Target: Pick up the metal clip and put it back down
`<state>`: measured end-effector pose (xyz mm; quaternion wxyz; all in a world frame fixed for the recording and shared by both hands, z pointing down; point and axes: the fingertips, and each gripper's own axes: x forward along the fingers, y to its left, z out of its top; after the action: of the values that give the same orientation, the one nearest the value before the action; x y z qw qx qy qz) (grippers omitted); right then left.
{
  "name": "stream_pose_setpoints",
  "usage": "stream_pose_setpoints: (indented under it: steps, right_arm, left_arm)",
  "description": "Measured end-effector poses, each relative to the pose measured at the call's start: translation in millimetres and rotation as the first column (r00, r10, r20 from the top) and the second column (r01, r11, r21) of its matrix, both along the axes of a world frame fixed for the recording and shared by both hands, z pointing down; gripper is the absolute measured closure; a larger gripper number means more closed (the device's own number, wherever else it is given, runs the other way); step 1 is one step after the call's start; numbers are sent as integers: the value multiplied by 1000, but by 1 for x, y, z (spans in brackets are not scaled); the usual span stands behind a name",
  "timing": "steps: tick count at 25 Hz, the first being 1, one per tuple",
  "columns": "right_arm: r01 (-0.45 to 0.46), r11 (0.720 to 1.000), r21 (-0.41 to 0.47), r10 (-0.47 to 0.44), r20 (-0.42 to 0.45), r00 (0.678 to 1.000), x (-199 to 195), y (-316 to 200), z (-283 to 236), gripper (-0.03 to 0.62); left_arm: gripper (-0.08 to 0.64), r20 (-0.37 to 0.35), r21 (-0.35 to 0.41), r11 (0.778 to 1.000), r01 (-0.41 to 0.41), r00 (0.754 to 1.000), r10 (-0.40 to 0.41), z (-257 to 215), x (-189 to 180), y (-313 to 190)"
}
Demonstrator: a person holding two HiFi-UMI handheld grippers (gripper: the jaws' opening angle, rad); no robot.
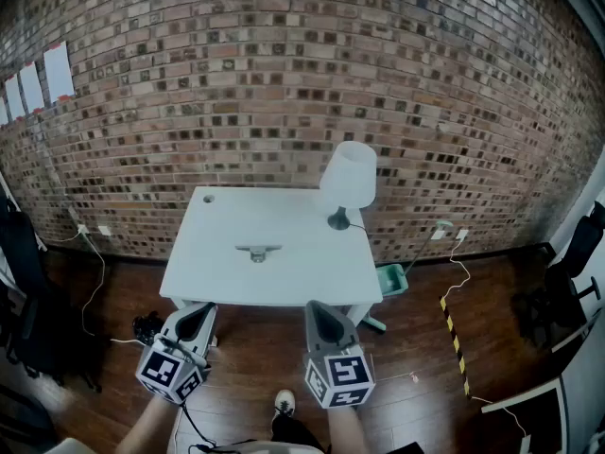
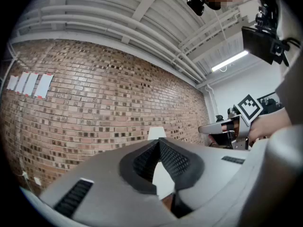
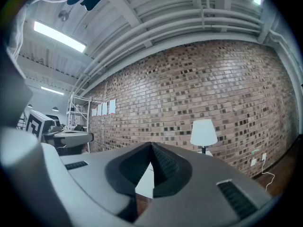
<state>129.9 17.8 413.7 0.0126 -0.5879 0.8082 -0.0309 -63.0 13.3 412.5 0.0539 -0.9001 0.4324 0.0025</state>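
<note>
One long brick wall fills everything beyond both sets of jaws, with dark wood floor beneath them. Ahead stands the white bench, its near edge just past the tips. A white lamp sits at the far corner, ahead and to the right of the right gripper. That gripper and the left gripper are held level, side by side. Each has its jaws pressed together at the tips with nothing between them. The metal clip lies alone on the bench, ahead of the gap between the two grippers and well short of the lamp. To my eye the pickup hasn't begun. Whichever gripper goes should spread its jaws first, cross the near edge, and come down squarely over the clip, since thin metal on a smooth top may skate. Room looks generous all round the clip; only the lamp crowds the far right.
</note>
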Motion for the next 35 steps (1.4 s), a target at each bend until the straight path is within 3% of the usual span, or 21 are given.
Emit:
stream_pose_setpoints:
  steps: [7, 15, 19, 22, 25, 28, 32, 35]
  right_arm:
    - [23, 999, 22, -23, 5, 1000, 35, -90, -23, 604]
    - [84, 996, 15, -85, 8, 996, 13, -146, -26, 604]
    - [84, 996, -12, -84, -52, 995, 1, -164, -23, 604]
    - [79, 996, -30, -84, -188, 979, -12, -177, -16, 604]
    - [92, 995, -37, -99, -356, 929, -33, -189, -1, 568]
    - [110, 991, -77, -134, -510, 849, -54, -205, 23, 568]
    - [129, 981, -143, -191, -629, 754, -74, -230, 56, 537]
    - [127, 974, -189, -225, -716, 661, -78, -249, 82, 529]
  left_arm:
    - [554, 9, 17, 999, 46, 999, -46, -20, 28, -83]
    - [554, 17, 16, 996, 87, 996, -87, -32, 12, -135]
    - [554, 9, 1, 996, 91, 996, -91, -29, -1, -156]
    - [554, 11, -2, 998, 69, 998, -69, -27, -5, -167]
    - [554, 11, -11, 999, 43, 999, -42, -20, -13, -174]
    - [554, 7, -29, 999, 18, 1000, -17, -10, -24, -182]
    - [554, 28, -60, 998, -14, 1000, 15, 6, -35, -191]
    - [554, 24, -88, 996, -18, 1000, 20, 15, -39, -200]
